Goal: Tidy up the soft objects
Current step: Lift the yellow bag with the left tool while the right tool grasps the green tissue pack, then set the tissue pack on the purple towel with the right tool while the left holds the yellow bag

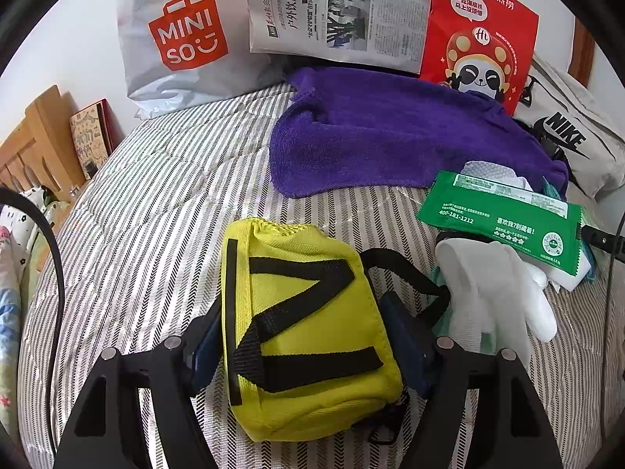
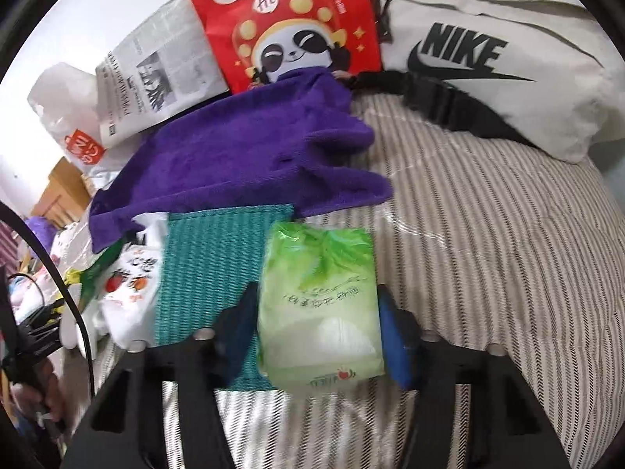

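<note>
A yellow fabric pouch [image 1: 312,336] with black straps lies on the striped bedding [image 1: 156,203]. My left gripper [image 1: 302,320] is shut on it, a blue pad pressed against each side. In the right wrist view a light green tissue pack [image 2: 320,297] sits between the blue pads of my right gripper [image 2: 316,305], which touch both of its sides. The pack rests partly on a teal cloth [image 2: 211,265]. A purple towel [image 1: 390,136] [image 2: 234,156] is spread out behind both. A white glove [image 1: 496,293] and a green wipes pack [image 1: 500,219] lie right of the pouch.
Along the back stand a Miniso plastic bag [image 1: 183,39], a newspaper [image 1: 340,11] and a red paper bag [image 1: 480,27]. A white Nike bag [image 2: 488,58] with a black strap lies at the right. A wooden headboard [image 1: 35,144] and a black cable [image 1: 50,254] are at the left.
</note>
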The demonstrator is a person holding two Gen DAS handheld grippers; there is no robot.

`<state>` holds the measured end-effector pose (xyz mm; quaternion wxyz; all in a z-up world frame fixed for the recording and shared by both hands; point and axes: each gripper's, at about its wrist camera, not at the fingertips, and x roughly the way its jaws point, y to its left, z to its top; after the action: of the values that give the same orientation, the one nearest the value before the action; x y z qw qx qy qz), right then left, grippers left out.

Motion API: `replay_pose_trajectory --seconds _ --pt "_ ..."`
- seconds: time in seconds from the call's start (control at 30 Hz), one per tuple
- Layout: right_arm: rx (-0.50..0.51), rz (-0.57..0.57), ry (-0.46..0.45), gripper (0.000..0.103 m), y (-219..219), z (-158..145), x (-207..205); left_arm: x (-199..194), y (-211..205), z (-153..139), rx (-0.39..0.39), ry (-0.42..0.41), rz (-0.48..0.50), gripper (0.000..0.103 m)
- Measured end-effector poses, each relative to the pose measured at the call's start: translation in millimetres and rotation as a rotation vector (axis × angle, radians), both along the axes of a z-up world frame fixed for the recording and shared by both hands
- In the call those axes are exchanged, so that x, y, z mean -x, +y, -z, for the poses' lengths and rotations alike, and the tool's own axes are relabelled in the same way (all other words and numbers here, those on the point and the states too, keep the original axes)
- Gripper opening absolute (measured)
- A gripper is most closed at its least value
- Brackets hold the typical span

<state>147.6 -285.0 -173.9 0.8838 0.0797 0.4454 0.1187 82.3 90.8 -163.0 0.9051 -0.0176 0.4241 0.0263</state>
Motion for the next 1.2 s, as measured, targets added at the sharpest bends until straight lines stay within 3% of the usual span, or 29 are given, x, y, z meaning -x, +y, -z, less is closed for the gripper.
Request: replay_pose_trajectory --seconds 0.13,0.23,0.33,0.63,0.87,1.2 --pt "0.101 0.001 -0.001 0.052 10 -8 1 -2 1 -3 -0.002 0.020 0.007 0.061" --pt "0.147 0.000 0.007 0.052 12 -12 2 -4 11 -7 0.054 0.048 0.004 0.059" --pt "0.138 -0.001 0.010 0.052 10 -18 3 -6 22 -10 0.105 0.065 -0.006 0.059" --pt "0.135 -0.006 -0.022 0.052 17 -47 -4 -16 36 -30 0.113 0.063 -0.022 0.058" --pt "0.130 -0.029 -0.094 0.052 35 -71 -23 -30 35 -54 0.108 0.017 0.013 0.059" --pt "0.130 -0.031 -0.124 0.052 54 -79 -69 -69 34 -76 0.145 -0.047 0.039 0.059"
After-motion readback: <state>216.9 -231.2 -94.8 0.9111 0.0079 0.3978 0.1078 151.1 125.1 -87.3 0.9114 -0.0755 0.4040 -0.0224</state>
